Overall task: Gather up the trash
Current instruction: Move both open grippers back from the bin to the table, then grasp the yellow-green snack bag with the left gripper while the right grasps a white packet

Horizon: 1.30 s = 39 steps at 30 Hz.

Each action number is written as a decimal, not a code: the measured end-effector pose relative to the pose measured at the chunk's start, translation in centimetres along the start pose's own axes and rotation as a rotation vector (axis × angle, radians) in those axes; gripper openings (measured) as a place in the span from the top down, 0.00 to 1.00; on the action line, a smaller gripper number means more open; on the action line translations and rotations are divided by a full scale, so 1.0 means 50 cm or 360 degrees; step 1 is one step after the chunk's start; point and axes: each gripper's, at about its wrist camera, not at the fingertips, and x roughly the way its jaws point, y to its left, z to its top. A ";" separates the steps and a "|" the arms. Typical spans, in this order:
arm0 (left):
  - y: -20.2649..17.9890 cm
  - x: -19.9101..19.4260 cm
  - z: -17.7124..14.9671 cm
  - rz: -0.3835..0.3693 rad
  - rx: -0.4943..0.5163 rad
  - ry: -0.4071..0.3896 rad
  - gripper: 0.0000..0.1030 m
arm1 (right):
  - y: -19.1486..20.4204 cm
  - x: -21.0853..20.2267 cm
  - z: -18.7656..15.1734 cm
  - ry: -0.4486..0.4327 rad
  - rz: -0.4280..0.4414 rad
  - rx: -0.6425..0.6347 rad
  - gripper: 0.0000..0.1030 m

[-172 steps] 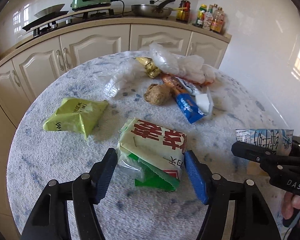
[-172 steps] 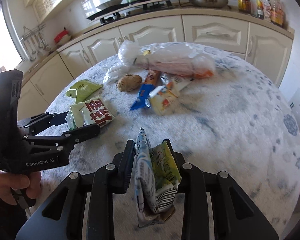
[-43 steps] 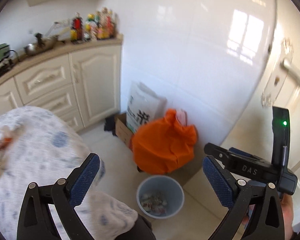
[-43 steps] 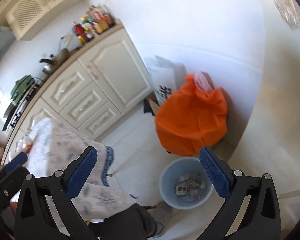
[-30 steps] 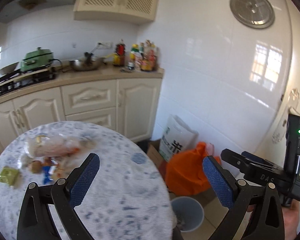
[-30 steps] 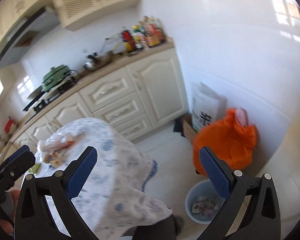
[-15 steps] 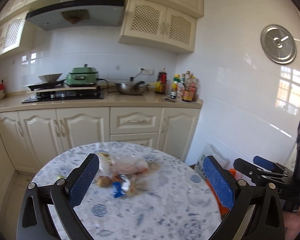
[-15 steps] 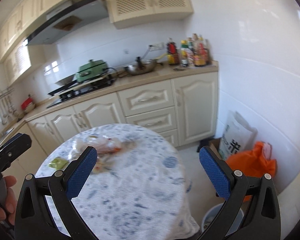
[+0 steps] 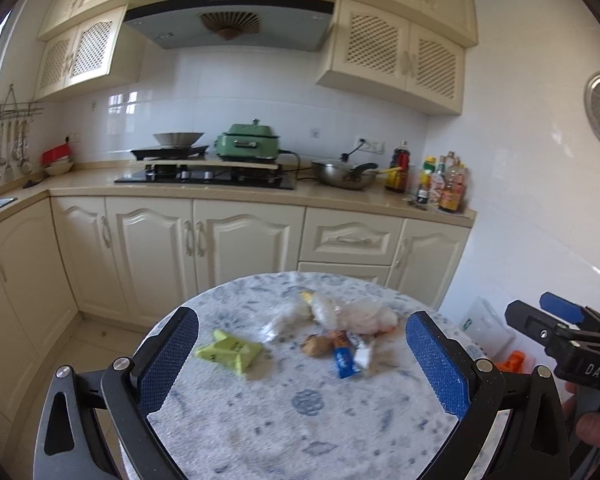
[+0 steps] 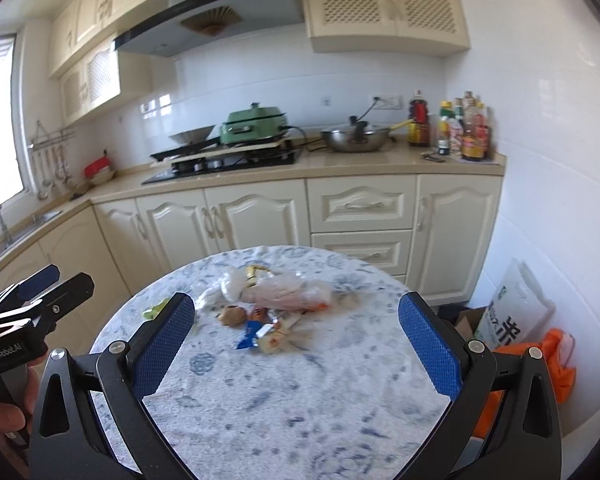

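Trash lies on the far half of the round marbled table (image 9: 300, 420): a yellow-green packet (image 9: 230, 353), a brown lump (image 9: 315, 345), a blue wrapper (image 9: 344, 358), a white wrapper (image 9: 363, 354) and a clear plastic bag (image 9: 356, 314). The bag (image 10: 286, 290), the lump (image 10: 232, 315) and the blue wrapper (image 10: 249, 334) also show in the right wrist view. My left gripper (image 9: 302, 368) is open and empty, held above the table's near side. My right gripper (image 10: 298, 350) is open and empty, to its right.
Cream cabinets (image 9: 240, 256) and a counter with a hob, a green cooker (image 9: 247, 145), a pan and bottles (image 10: 464, 128) stand behind the table. An orange bag (image 10: 556, 356) and a white sack (image 10: 516, 312) sit on the floor at the right.
Both grippers have swung up and away from the floor bin and orange bag, back to face the table. Both stay open and empty; the packets they held earlier are gone.
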 end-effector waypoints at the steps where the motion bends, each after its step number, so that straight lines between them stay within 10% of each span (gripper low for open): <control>1: 0.009 0.009 -0.003 0.0021 -0.0004 0.0016 0.01 | 0.006 0.010 -0.002 0.0017 0.0006 -0.0016 0.00; 19: 0.128 0.316 0.003 0.0225 0.0083 0.0434 0.01 | 0.009 0.318 -0.101 0.0522 0.0049 -0.0018 0.02; 30: 0.134 0.529 0.026 0.0200 0.0131 0.0668 0.01 | 0.024 0.424 -0.126 0.0668 0.0072 -0.0093 0.36; 34: 0.143 0.585 0.032 0.0145 0.0127 0.0764 0.36 | 0.025 0.432 -0.125 0.0652 0.0130 -0.0079 0.47; 39: 0.146 0.606 0.042 0.0086 0.0151 0.0758 0.49 | 0.033 0.428 -0.128 0.0649 0.0184 -0.0095 0.65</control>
